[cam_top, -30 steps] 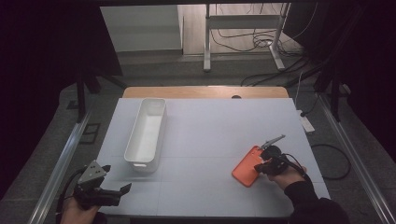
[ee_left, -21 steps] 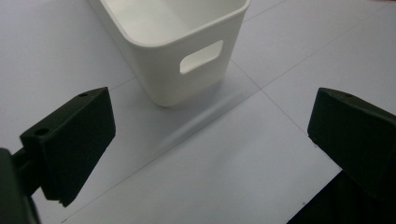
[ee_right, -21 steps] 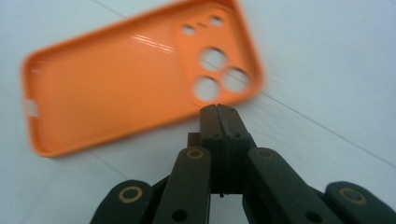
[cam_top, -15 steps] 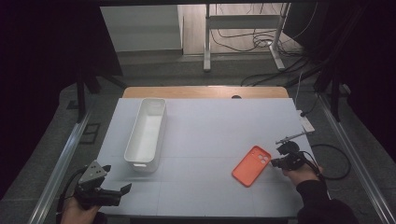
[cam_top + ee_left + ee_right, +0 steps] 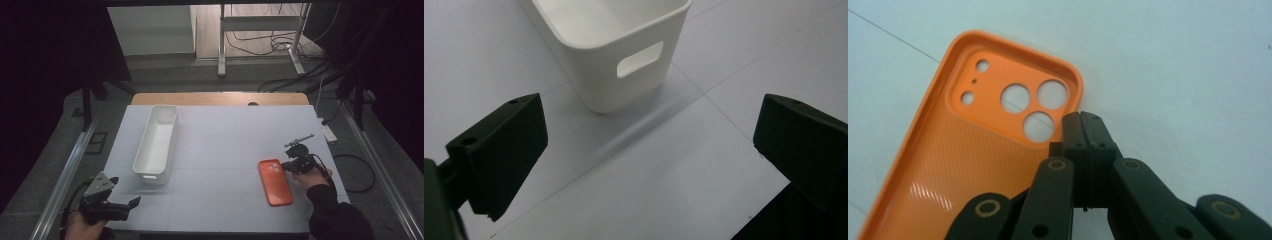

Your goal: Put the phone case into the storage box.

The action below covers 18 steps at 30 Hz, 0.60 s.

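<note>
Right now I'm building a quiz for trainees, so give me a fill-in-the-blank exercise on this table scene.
1. The phone case is coloured ____.
2. The right gripper's jaws are pressed ____ at the case's edge.
3. The left gripper's jaws stand ____, gripping nothing.
4. The white bin has nothing in it; it is ____.

Missing words: orange; shut; open; empty

No readable text, label, brand or number on anything here.

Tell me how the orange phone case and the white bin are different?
The orange phone case is flat and thin; the white bin is deep with tall walls. The case has round camera holes; the bin has a handle slot. The right gripper pinches the case's edge; nothing touches the bin. Both lie open side up.
</note>
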Motion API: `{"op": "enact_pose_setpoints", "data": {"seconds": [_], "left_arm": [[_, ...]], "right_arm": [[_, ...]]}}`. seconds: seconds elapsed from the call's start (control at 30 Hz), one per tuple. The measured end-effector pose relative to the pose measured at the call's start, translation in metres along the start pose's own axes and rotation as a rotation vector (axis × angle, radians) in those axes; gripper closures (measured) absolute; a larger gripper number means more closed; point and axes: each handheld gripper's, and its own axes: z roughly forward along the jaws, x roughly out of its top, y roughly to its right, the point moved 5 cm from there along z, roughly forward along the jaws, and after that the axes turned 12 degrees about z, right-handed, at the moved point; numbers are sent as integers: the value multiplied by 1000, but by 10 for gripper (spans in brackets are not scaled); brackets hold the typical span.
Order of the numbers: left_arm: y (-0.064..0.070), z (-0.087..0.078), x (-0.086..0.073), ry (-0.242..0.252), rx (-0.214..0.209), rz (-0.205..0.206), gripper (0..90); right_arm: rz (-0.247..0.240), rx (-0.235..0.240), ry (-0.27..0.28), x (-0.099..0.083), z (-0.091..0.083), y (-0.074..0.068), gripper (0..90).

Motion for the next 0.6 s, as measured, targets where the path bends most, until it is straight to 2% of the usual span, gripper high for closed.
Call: {"op": "enact_pose_setpoints", "data": {"seconds": [0.33,0.6], "left_arm": [[0,0,0,-1,0,0,17],[0,0,0,-1,0,1,17]], "right_arm": [[-24,18,8,7,5,-10,895],[-59,31,12,15,11,-24,895]]}}
